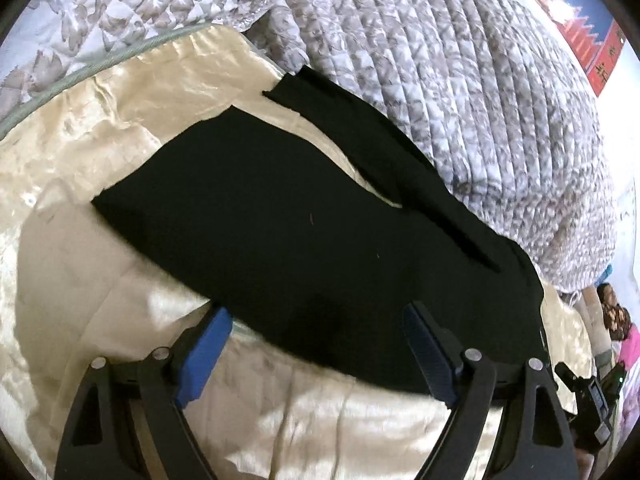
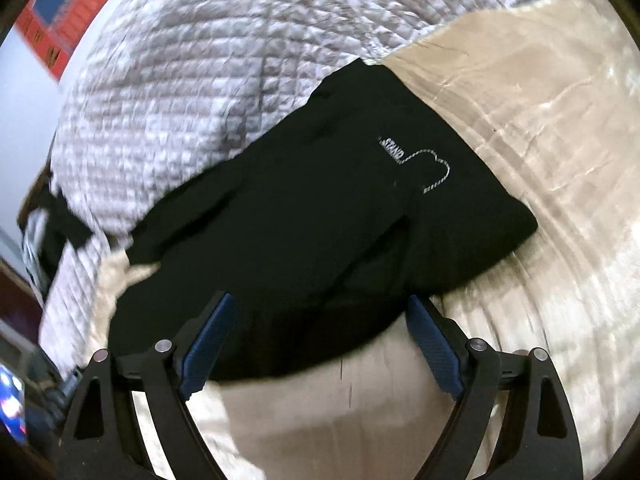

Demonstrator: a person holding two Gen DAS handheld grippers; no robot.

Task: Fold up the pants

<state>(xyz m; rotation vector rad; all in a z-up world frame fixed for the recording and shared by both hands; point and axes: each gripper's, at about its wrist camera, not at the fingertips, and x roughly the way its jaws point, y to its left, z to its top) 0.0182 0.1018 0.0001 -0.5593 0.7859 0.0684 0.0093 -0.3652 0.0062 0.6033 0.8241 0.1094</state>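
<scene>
Black pants lie flat on a cream satin sheet, their two legs running toward the far side in the left wrist view. My left gripper is open, its blue pads spread just above the pants' near edge, holding nothing. In the right wrist view the pants show a white embroidered logo near the waist end. My right gripper is open over the pants' near edge, empty.
A grey-white quilted blanket is bunched along the far side of the pants and shows in the right wrist view too. A red and blue poster hangs on the wall. The other gripper shows at the right edge.
</scene>
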